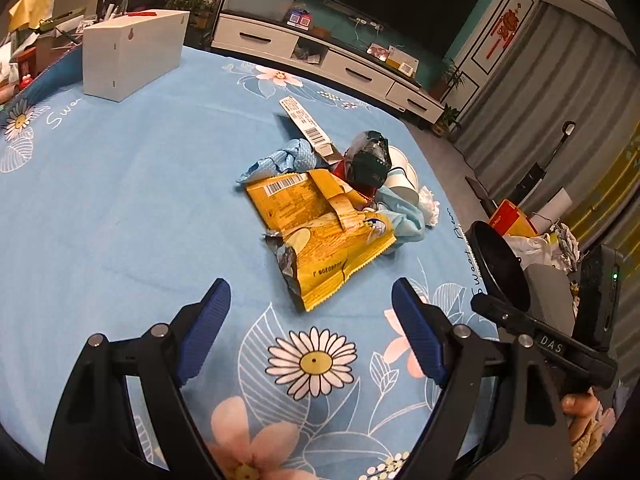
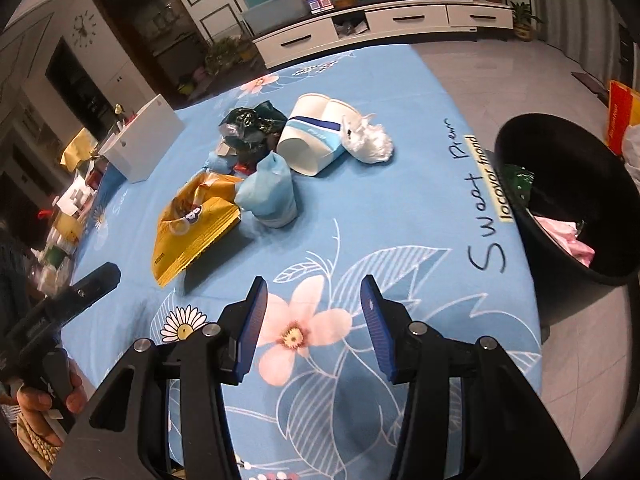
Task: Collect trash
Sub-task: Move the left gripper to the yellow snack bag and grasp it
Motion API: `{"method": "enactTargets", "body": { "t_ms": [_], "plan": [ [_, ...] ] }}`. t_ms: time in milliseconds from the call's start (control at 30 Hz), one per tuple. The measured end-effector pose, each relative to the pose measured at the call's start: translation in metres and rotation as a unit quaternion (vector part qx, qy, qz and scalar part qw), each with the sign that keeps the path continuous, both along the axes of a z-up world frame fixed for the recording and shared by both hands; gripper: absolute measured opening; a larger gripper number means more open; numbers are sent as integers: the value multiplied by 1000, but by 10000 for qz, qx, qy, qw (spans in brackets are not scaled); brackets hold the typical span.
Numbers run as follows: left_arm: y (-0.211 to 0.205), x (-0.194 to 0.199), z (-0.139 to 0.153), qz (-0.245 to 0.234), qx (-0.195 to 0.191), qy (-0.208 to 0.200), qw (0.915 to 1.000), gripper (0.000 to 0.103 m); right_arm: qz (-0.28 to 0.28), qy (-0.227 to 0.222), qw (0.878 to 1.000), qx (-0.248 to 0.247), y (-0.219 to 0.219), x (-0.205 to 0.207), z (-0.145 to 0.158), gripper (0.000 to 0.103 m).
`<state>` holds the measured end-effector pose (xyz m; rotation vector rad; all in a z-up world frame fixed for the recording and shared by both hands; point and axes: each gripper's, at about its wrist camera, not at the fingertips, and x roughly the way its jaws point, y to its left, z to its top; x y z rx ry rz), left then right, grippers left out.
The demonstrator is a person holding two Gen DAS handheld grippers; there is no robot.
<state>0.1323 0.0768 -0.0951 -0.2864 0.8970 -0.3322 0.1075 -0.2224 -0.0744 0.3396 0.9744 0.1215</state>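
A white box (image 1: pixel 132 54) is sitting well behind the trash pile (image 1: pixel 324 216) (nothing blocking); both hand-held grippers, left (image 1: pixel 312 320) and right (image 2: pixel 314 320), are hovering tilted downward, jaws apart, empty.

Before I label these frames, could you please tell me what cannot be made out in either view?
- Black round bin: right wrist view shows green and pink scraps; the near wall hides what lies deeper. Left wrist view shows only part of its rim.
- Crumpled dark green plastic wrapper: print unreadable.
- Yellow snack bag: hides anything under it, both views.
- White paper cups: mostly hidden behind the pile in the left wrist view.
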Motion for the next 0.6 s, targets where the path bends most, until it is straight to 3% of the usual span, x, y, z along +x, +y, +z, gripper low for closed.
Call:
{"method": "enactTargets", "body": {
  "t_ms": [300,500,600],
  "plan": [
    [-18,45,0,2,32,-32,10000,83,27,34,10000,39,-2,20,-8,48],
    [-39,75,-12,-15,302,129,9995,82,56,20,10000,33,-2,32,-10,48],
    [-44,80,-19,-24,408,219,9989,72,82,17,10000,49,-1,40,-11,48]
  ]
}}
